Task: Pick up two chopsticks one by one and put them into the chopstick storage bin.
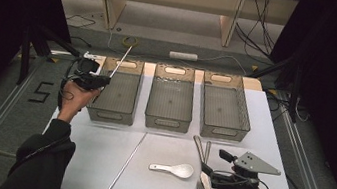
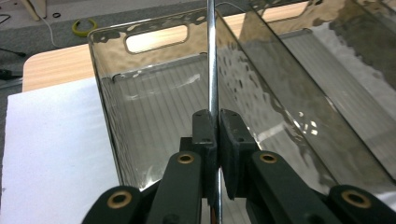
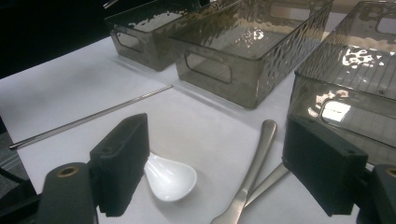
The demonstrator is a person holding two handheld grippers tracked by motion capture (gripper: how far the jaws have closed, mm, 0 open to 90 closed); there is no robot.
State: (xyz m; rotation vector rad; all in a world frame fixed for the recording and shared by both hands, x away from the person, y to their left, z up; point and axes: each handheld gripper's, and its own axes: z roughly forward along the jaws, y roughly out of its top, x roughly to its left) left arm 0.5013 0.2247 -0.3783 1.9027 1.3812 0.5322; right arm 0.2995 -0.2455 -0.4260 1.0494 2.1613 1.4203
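My left gripper [image 1: 105, 81] is shut on a thin metal chopstick [image 1: 121, 59], held over the near-left corner of the left smoked-plastic bin [image 1: 114, 114]. In the left gripper view the chopstick [image 2: 212, 65] runs straight up from the closed pads, above the bin's empty floor [image 2: 154, 121]. My right gripper [image 1: 213, 163] stands open low over the table at the front right, beside a knife [image 1: 200, 152] and a fork [image 1: 203, 178]. Between its spread jaws in the right gripper view lie a white spoon [image 3: 169, 178] and the knife handle [image 3: 256, 163].
Three empty bins stand in a row at the back: left, middle [image 1: 167, 122] and right [image 1: 224, 130]. A second metal chopstick [image 1: 124, 164] lies along the seam of the white table mat. The white spoon [image 1: 174, 169] rests at the front centre.
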